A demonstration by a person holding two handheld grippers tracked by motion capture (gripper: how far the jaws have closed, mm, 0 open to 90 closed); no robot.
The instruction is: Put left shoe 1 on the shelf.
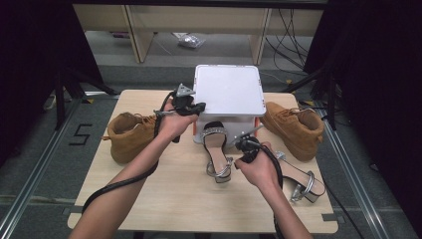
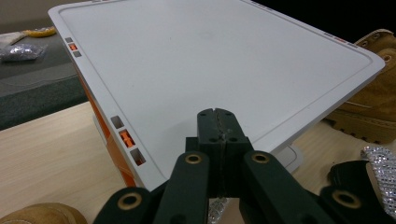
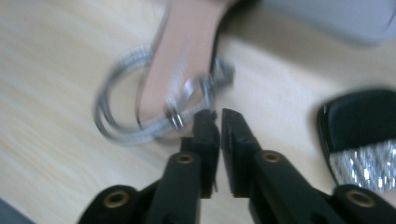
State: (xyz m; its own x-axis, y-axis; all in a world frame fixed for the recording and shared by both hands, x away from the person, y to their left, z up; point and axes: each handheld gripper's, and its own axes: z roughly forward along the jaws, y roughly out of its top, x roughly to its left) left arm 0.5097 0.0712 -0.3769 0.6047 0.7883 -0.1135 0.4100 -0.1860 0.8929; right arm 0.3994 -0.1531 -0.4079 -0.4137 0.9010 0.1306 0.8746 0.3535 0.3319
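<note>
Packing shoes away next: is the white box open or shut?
Shut. The lid lies flat across the box; the left gripper, jaws together, rests on it.

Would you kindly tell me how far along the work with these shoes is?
Done: nothing visible; the white box is lidded, and left boot, right boot and right sandal sit on the table. In hand: left gripper, shut, at the lid; right gripper, shut, empty, beside middle sandal. Left: seemingly everything.
</note>
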